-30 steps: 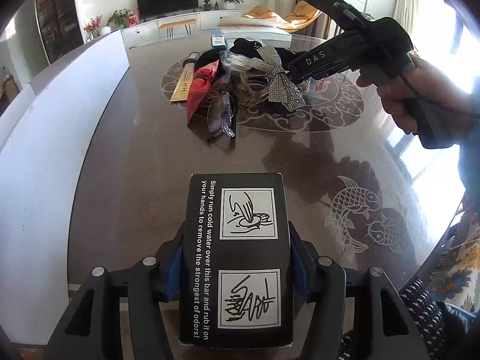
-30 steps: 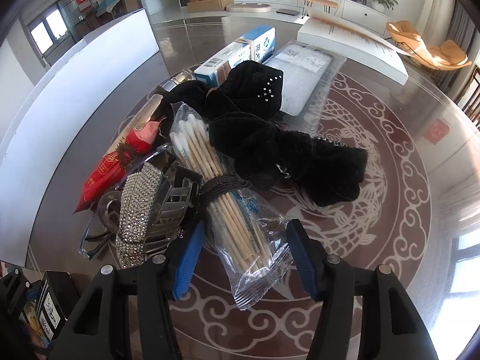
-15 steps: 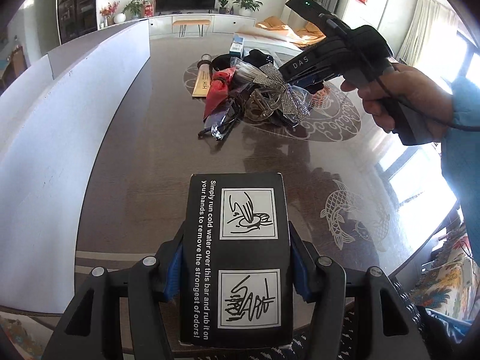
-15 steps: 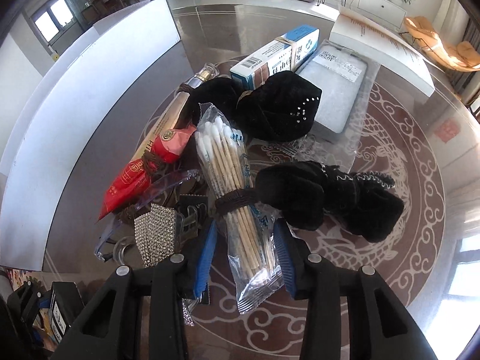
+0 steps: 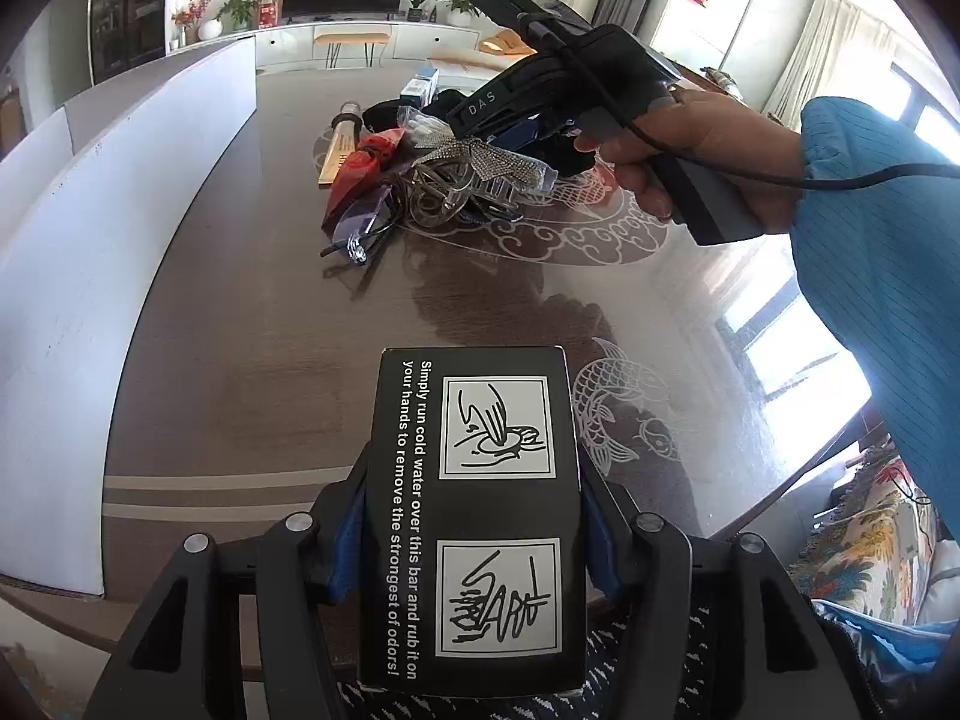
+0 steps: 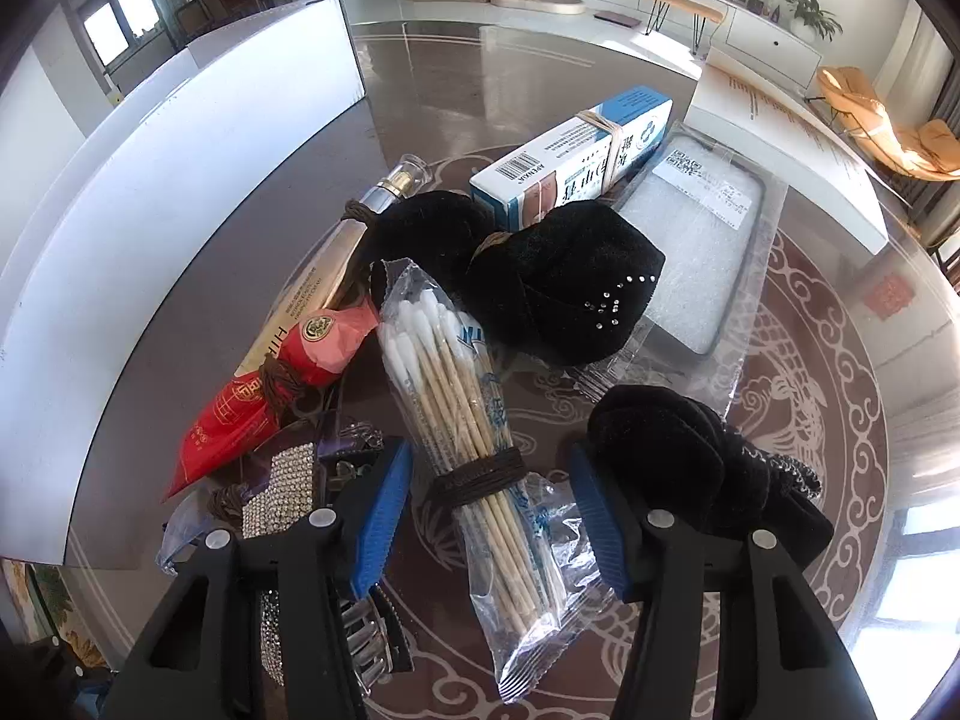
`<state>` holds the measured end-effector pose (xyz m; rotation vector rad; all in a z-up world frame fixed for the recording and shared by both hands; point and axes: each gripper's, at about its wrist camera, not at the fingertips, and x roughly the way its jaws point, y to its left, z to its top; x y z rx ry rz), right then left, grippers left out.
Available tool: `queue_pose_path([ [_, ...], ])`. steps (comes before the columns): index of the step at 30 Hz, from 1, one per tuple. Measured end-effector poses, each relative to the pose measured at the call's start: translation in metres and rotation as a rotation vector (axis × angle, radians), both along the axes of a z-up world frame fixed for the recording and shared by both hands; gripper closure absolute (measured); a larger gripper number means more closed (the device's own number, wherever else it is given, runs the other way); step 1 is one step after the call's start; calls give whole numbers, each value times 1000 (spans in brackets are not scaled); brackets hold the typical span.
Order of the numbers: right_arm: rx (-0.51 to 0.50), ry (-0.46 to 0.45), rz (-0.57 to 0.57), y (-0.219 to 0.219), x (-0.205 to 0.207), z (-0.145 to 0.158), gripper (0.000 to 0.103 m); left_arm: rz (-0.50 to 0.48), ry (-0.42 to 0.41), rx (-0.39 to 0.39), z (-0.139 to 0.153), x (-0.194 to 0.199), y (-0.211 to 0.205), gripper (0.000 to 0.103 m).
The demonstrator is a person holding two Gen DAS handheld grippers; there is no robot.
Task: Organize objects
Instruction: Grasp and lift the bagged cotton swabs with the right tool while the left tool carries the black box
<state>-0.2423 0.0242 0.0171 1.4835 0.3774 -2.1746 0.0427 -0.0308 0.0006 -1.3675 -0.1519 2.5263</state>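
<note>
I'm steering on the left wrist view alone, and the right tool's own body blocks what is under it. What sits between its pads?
Observer: The right tool straddles a clear bag of cotton swabs. Its jaws are opening, and neither blue pad touches the bag.
Operator: Is anything holding the swabs together?
Observer: Yes, a dark brown hair tie is wrapped round the bag at about its middle.
Operator: What is hidden behind the tool on my screen?
Observer: A clear-wrapped phone case lies flat on the table beside the blue and white carton.
</note>
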Motion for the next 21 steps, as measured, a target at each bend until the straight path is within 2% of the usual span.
queue_pose_path([
  [1, -14, 0, -9, 1, 1, 0, 61, 1, 3, 3, 2, 2, -1, 45],
  [3, -5, 9, -24, 5, 10, 4, 70, 7, 15, 11, 8, 7, -6, 45],
  [4, -15, 5, -43, 10, 14, 8, 70, 11, 21, 19, 10, 9, -8, 45],
  [7, -187, -52, -175, 48, 24, 32, 73, 25, 35, 58, 17, 10, -16, 45],
  [10, -287, -79, -262, 80, 32, 50, 75, 36, 48, 80, 21, 8, -19, 45],
  [13, -231, -105, -267, 90, 45, 50, 75, 38, 53, 83, 23, 7, -20, 45],
  [16, -88, -113, -204, 90, 62, 28, 75, 38, 55, 85, 23, 11, -21, 45],
  [18, -57, -126, -159, 92, 71, 11, 71, 38, 55, 85, 22, 12, -22, 45],
  [20, -30, -105, -132, 87, 79, 7, 52, 39, 52, 85, 20, 11, -22, 45],
  [21, -5, -89, -116, 82, 81, 6, 51, 40, 50, 86, 20, 11, -22, 45],
])
